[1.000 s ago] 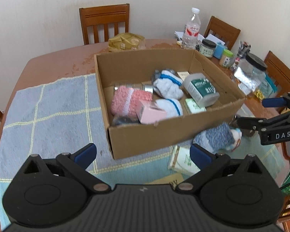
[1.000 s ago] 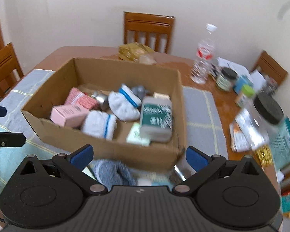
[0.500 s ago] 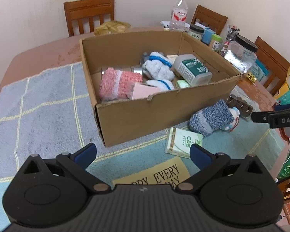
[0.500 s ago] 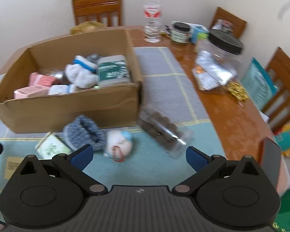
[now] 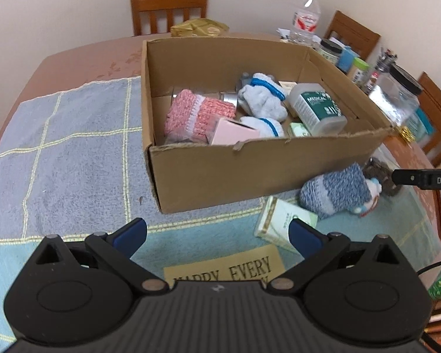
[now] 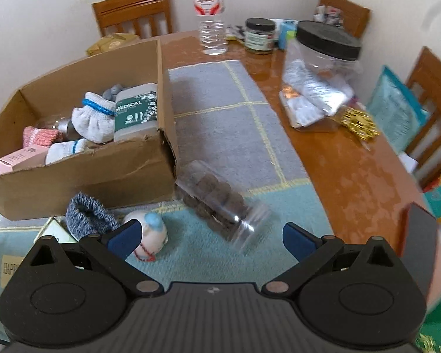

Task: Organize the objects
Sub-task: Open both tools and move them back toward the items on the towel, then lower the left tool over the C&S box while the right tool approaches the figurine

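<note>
A cardboard box (image 5: 250, 170) (image 6: 82, 176) on the towel holds a pink knit sock (image 5: 197, 114), white socks (image 5: 261, 100), a pink carton (image 5: 235, 131) and a green-labelled medical bottle (image 5: 317, 108) (image 6: 136, 111). In front of the box lie a blue-grey sock (image 5: 335, 194) (image 6: 85, 214), a white figurine (image 6: 150, 232), a clear tube of dark cookies (image 6: 220, 203) and a green-white packet (image 5: 279, 220). My left gripper (image 5: 217, 235) is open above the towel before the box. Open as well, my right gripper (image 6: 210, 236) hovers just short of the cookie tube.
The blue checked towel (image 5: 67, 153) covers the wooden table (image 6: 338, 153). At the back right stand a water bottle (image 6: 210, 14), small jars (image 6: 260, 35) and a big black-lidded jar (image 6: 323, 58). Chairs (image 5: 169, 6) ring the table. A tan "HAPPY EVERY" label (image 5: 226, 267) lies near me.
The right gripper swung right from over the box, then drew closer to the cookie tube. The left gripper pulled back from the box. Both stayed open.
</note>
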